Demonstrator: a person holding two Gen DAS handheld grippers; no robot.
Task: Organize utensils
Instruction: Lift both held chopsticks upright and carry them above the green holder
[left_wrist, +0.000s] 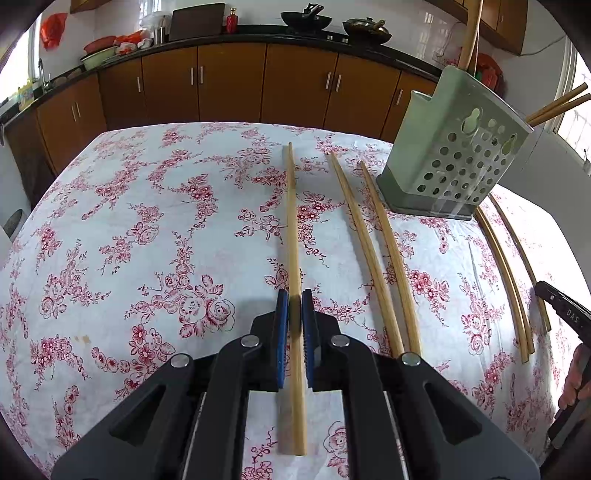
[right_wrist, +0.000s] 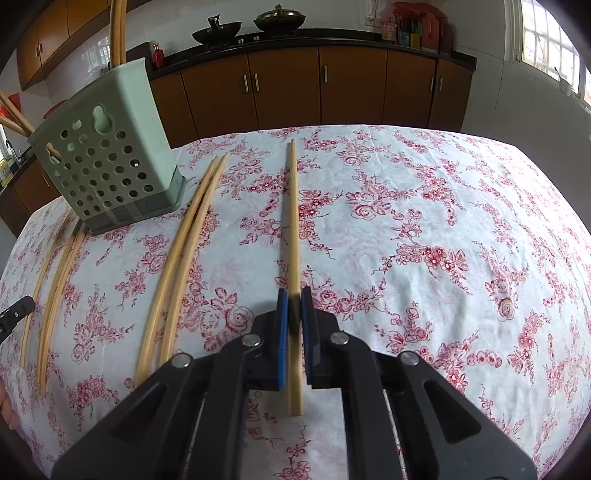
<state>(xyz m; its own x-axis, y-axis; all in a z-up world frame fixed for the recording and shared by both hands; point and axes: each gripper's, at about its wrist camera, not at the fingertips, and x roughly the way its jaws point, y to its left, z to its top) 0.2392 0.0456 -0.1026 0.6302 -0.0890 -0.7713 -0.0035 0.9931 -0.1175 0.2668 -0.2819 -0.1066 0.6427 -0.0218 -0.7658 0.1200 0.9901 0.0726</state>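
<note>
In the left wrist view my left gripper (left_wrist: 294, 301) is shut on a long wooden chopstick (left_wrist: 291, 221), gripped near its thick end, which points back toward me. In the right wrist view my right gripper (right_wrist: 294, 301) is likewise shut on another chopstick (right_wrist: 293, 221). Both sticks run straight ahead, low along the flowered tablecloth. A pale green perforated utensil holder (left_wrist: 454, 155) (right_wrist: 107, 158) stands between the two grippers, with a few chopsticks upright in it. Two loose chopsticks (left_wrist: 373, 254) lie right of my left gripper, and a loose pair (right_wrist: 177, 266) lies left of my right one.
More chopsticks (left_wrist: 506, 273) (right_wrist: 55, 280) lie on the cloth near the holder's base. The other gripper's black tip shows at each view's edge (left_wrist: 565, 310) (right_wrist: 14, 314), with a hand (left_wrist: 576, 380) beside it. Brown kitchen cabinets (left_wrist: 229, 85) line the far wall beyond the table edge.
</note>
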